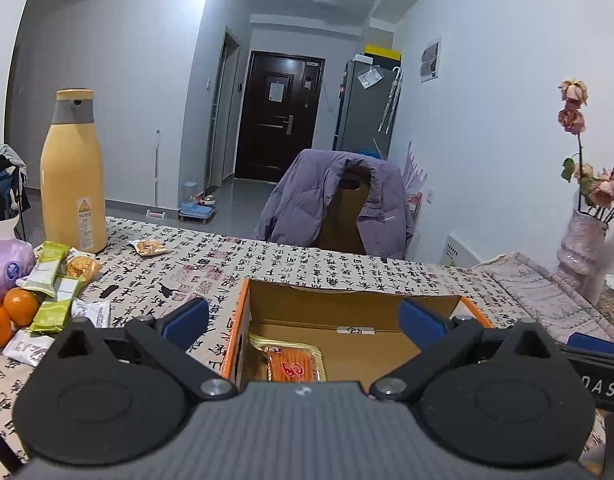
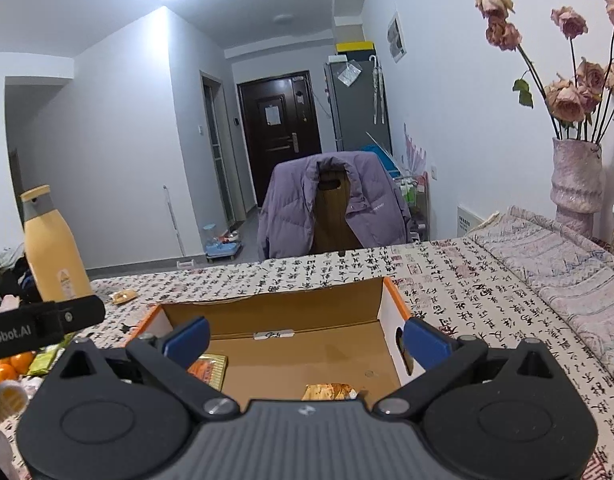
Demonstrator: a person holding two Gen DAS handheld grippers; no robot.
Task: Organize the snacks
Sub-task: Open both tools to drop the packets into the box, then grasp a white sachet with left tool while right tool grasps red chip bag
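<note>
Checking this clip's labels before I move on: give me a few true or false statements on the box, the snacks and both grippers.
1. Both grippers, left gripper and right gripper, stand open with nothing between the pads. True.
2. The cardboard box is empty. False: an orange-red packet and a golden-brown packet lie inside.
3. Green snack bars lie on the tablecloth outside the box. True.
4. The yellow bottle lies on its side. False: it stands upright.

L gripper (image 1: 303, 320) & R gripper (image 2: 305, 338): both w/ fingers spread wide, nothing between, low centre of frame, angled slightly down.
</note>
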